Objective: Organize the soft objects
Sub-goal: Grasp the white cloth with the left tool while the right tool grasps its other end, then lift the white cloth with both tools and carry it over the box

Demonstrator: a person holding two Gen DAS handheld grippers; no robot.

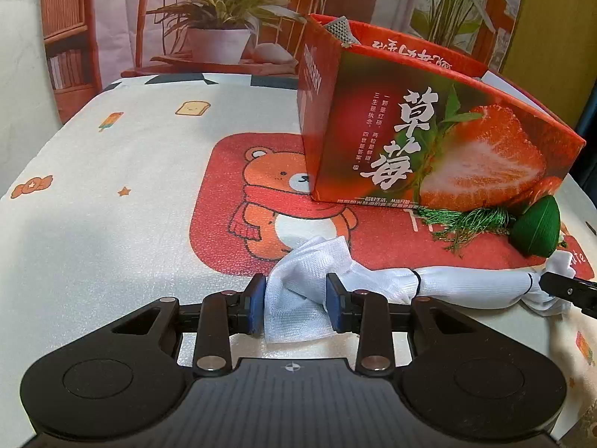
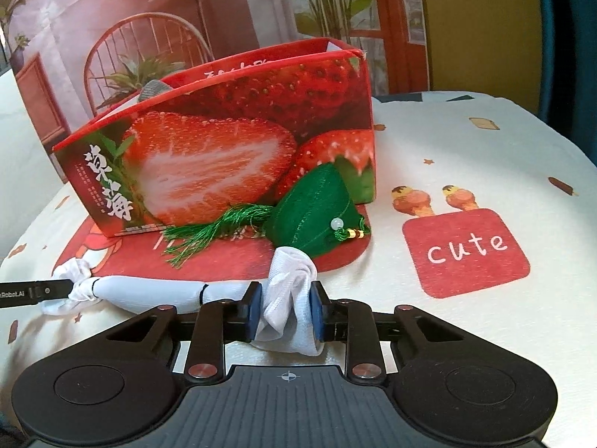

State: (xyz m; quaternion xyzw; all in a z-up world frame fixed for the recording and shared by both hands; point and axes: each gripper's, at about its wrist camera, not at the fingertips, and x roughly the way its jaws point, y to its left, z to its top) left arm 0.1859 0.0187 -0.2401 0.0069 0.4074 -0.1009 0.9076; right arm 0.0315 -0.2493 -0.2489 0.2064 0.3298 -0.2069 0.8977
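Tablecloth [image 2: 466, 142], cream with cartoon prints, covered the table before a printed backdrop [image 1: 112, 18]. Left gripper [image 1: 296, 308] and right gripper [image 2: 285, 311], both angled downward, each pinched one end of the white pouch [image 1: 466, 285] lying before the strawberry box [image 2: 224, 142], beside the green sachet [image 2: 309, 216].

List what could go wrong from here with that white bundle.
1. Each gripper, left gripper and right gripper, pinches only a loose end of the white cloth bundle; the fabric could slip out when lifted.
2. The green tasselled sachet lies just behind it, so a lift might snag its tassel.
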